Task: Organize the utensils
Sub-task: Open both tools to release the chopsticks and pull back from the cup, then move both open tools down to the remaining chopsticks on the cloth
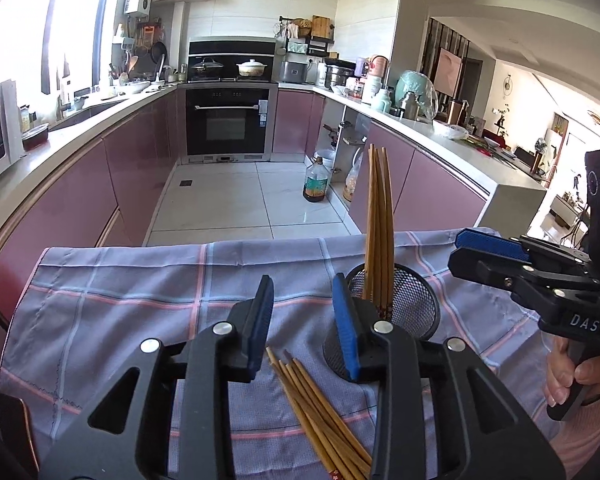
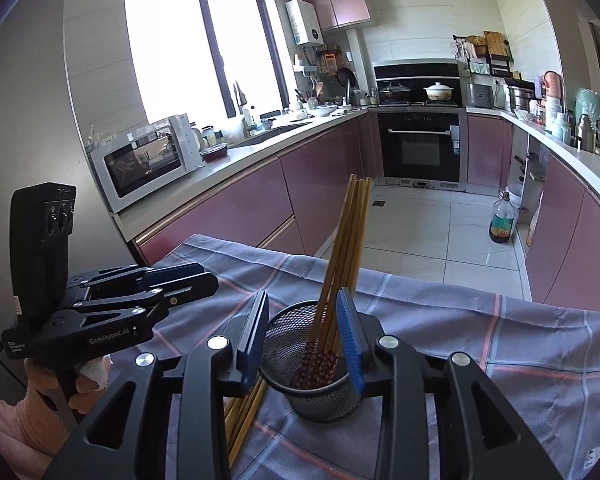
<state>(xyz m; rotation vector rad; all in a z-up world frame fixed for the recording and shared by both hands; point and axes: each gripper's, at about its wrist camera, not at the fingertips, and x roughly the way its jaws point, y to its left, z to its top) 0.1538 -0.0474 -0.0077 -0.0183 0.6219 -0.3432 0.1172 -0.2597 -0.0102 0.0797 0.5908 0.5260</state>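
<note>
Where a checked lilac cloth (image 1: 140, 292) covers the table, a pink-fronted kitchen with a black oven (image 1: 227, 120) lies beyond. A black mesh cup (image 2: 312, 376) holds upright chopsticks (image 1: 378, 216); loose chopsticks (image 1: 320, 412) lie flat beside it. The left claw (image 1: 302, 324) hangs released over the loose ones, gripping nothing; the right claw (image 2: 302, 340) stands released, its fingers flanking the cup.

Table under checked cloth (image 1: 140, 300), mesh holder (image 1: 412, 300) upright on it, loose chopsticks (image 1: 320, 412) beside.
</note>
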